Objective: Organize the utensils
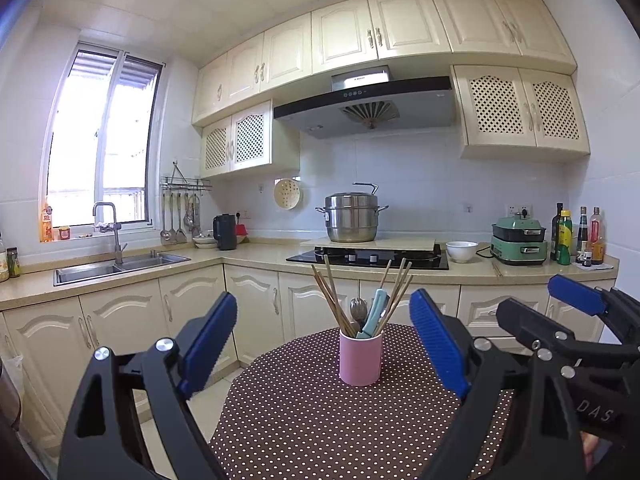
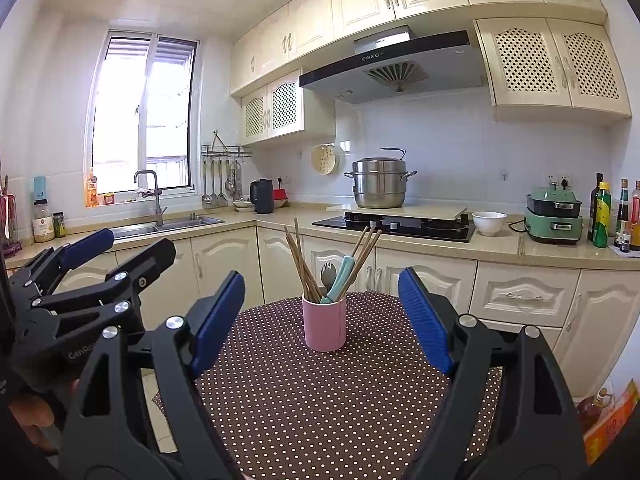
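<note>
A: Where's the pink cup?
B: Centre frame, dead ahead of both claws, on the dotted tabletop. Chopsticks and spoon lean upward out of it.
A: The claws?
B: Left claw and right claw gape wide, empty. Neither looks nearer. Kitchen cabinets behind.

Two wrist views, side by side, level

We look along each tongs across the dotted surface at the pink cup, kitchen counters behind; both share these.

Home kitchen: sink, hob, range hood, wall cabinets.
</note>
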The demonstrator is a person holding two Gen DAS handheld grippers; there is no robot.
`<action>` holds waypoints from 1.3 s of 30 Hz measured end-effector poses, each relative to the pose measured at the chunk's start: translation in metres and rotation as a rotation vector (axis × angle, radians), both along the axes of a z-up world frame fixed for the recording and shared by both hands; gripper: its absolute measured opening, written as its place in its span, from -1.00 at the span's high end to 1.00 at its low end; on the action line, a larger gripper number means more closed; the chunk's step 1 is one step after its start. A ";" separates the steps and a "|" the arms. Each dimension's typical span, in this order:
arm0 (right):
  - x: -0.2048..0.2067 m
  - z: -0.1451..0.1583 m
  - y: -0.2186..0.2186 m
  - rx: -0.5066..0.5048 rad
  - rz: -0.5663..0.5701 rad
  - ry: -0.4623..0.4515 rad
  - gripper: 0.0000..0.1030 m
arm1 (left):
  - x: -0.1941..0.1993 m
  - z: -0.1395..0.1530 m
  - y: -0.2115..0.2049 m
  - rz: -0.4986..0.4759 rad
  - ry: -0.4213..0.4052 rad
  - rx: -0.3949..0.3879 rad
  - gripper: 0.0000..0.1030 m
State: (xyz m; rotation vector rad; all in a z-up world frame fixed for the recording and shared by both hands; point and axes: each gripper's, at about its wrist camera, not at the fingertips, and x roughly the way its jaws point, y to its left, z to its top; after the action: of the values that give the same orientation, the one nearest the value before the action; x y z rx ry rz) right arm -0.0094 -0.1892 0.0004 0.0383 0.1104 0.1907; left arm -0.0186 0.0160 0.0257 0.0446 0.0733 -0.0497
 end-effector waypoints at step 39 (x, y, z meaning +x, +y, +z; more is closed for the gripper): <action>0.000 -0.004 0.004 -0.004 0.002 0.020 -0.52 | 0.001 -0.005 0.002 -0.003 0.011 -0.005 -0.68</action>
State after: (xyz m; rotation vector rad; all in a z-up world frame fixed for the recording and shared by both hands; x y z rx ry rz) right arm -0.0095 -0.1852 -0.0038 0.0357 0.1308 0.1917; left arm -0.0172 0.0180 0.0210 0.0397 0.0846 -0.0529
